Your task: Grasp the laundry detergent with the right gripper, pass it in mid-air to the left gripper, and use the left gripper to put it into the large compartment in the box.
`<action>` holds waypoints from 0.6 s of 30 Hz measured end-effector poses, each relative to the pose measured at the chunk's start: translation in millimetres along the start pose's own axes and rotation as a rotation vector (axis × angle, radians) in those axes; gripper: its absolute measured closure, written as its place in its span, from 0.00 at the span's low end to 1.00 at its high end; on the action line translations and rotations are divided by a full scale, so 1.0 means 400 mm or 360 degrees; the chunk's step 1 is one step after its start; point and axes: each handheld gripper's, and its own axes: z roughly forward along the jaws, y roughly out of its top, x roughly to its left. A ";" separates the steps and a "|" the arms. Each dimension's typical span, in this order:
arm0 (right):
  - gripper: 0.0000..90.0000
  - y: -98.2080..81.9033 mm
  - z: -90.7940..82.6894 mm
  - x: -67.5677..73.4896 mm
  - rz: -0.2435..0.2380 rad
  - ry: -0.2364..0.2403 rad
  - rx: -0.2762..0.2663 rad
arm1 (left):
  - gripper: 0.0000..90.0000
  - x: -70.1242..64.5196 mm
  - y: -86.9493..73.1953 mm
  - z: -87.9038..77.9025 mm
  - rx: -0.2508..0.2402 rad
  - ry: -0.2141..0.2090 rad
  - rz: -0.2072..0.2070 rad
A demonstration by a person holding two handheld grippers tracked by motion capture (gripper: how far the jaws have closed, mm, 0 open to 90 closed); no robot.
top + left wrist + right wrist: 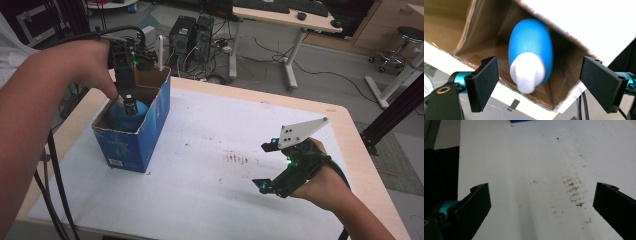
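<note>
Your left gripper (539, 85) hangs open above the blue bottle (530, 52), which lies inside the blue box (150, 125) on the white sheet (210, 190). Your right gripper (267, 167) rests open over brown smudges (574, 191). Computers (192, 32) sit on the floor behind.

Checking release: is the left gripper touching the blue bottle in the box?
Apart. Left gripper view: left gripper jaws stand wide, clear gaps either side of the blue bottle.

Grey floor beyond the table (320, 112), with computer towers (192, 35), desk (280, 17) and stool (407, 47).
</note>
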 end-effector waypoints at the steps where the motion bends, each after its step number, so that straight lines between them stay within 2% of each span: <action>1: 0.01 0.001 -0.003 -0.003 0.0008 0.0003 0.0013 | 0.17 -0.006 0.006 -0.010 -0.0013 -0.0002 0.0019; 4: 0.01 0.003 -0.013 -0.015 0.0013 0.0006 0.0050 | 0.15 -0.032 0.028 -0.033 -0.0038 -0.0013 0.0087; 8: 0.01 0.007 -0.026 -0.029 0.0024 0.0018 0.0092 | 0.12 -0.062 0.060 -0.043 -0.0060 -0.0049 0.0180; 13: 0.01 0.017 -0.043 -0.047 0.0011 0.0019 0.0183 | 0.08 -0.095 0.104 -0.033 -0.0059 -0.0081 0.0292; 18: 0.01 0.031 -0.065 -0.069 -0.0024 0.0015 0.0280 | 0.05 -0.120 0.141 -0.011 -0.0027 -0.0100 0.0373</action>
